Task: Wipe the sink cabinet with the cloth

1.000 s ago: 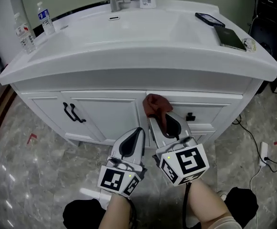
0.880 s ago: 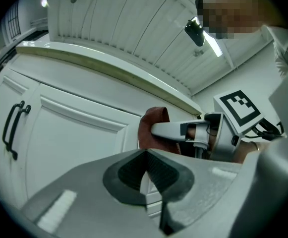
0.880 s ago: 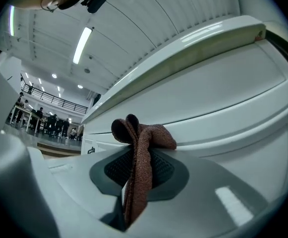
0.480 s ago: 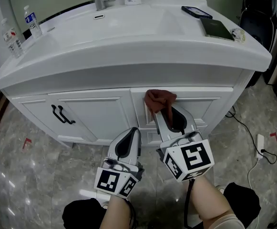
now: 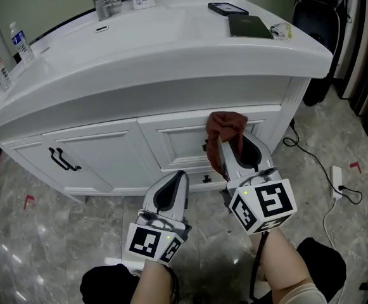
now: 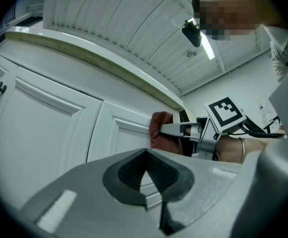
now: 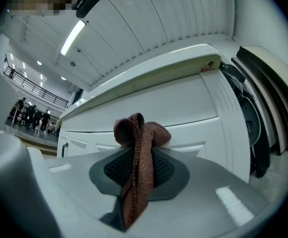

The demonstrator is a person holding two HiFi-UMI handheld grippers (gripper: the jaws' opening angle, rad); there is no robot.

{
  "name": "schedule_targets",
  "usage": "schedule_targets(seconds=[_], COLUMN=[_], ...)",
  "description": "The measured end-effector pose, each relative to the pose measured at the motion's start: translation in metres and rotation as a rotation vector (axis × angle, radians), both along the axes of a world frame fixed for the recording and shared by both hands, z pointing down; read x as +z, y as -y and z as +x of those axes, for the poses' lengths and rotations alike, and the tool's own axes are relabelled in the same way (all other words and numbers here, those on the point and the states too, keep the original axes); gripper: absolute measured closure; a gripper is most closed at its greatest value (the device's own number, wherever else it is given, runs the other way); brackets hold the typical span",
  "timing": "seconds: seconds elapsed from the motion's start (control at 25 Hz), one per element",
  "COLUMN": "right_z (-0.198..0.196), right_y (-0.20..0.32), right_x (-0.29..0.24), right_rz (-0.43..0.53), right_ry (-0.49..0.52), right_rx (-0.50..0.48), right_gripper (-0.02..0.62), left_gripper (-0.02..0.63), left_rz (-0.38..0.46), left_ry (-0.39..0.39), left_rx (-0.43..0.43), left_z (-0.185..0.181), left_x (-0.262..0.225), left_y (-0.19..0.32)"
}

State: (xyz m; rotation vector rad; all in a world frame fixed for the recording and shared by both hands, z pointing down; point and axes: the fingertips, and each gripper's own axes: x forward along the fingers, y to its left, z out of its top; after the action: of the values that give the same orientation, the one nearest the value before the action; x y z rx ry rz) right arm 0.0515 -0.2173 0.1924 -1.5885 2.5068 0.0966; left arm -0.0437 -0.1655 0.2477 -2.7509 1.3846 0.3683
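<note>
In the head view, the sink cabinet [image 5: 101, 147] fills the upper half. Its white tabletop [image 5: 171, 62] carries a faucet [image 5: 102, 2] at 11 o'clock, a phone [image 5: 228, 8] and a dark notebook [image 5: 249, 26] at 1 o'clock, and water bottles [image 5: 20, 42] at 10 o'clock. The right hand-held gripper [image 5: 233, 145] reaches up from 5 o'clock, pinching a reddish-brown cloth [image 5: 225, 126]. The bunched end of the cloth lies against the drawer front, just under the tabletop's overhang. The left hand-held gripper [image 5: 178, 177] sits at 6 o'clock, pointing at the cabinet's lower front and apart from the cloth.

In the left gripper view, this gripper's jaws are pressed together with nothing between them. Beyond them stand the white panelled doors. At 2 o'clock the cloth touches the cabinet face, with the right gripper clamped on it.

In the right gripper view, the jaws squeeze the cloth between their dark ribbed pads. One tail hangs down toward 6 o'clock. The wad bulges past the tips at 12 o'clock, resting on the drawer front.
</note>
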Motion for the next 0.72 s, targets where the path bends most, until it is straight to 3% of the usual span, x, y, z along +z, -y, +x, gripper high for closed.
schedule_targets(seconds=[0.52,0.72], right_z=[0.098,0.104], right_y=[-0.001,-0.007], right_x=[-0.001,0.001], right_rz=[-0.045,-0.067], right_ry=[0.036,0.077], right_rx=[0.177,0.200], right_gripper=[0.509,0.512], left_gripper=[0.606,0.606], left_rz=[-0.010,-0.027], left_ry=[-0.006,-0.001], left_rx=[0.052,0.039], left_z=[0.042,0.038], left_x=[0.004,0.009], left_y=[0.005,0.002])
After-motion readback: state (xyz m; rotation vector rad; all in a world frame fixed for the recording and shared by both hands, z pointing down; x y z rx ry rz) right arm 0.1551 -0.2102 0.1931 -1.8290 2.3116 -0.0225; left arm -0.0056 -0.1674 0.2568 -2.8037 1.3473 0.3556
